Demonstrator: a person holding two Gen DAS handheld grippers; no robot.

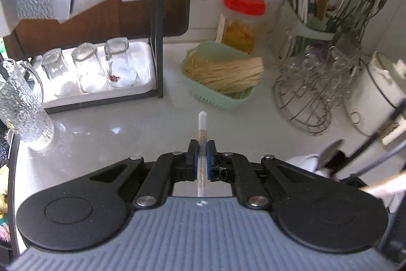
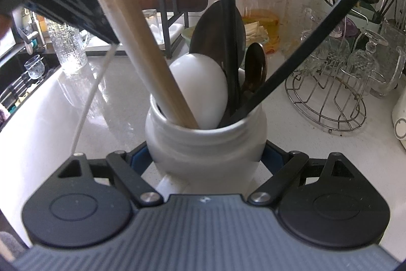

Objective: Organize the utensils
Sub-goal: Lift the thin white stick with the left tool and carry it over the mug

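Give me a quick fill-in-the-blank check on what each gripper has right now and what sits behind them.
1. The left gripper is shut on a thin white ____.
2. The right gripper clamps a white ceramic ____ full of utensils.
3. The jar behind the green basket has a ____ lid.
4. On the white tray, three clear glasses stand ____.

Missing words: chopstick; crock; red; upside down
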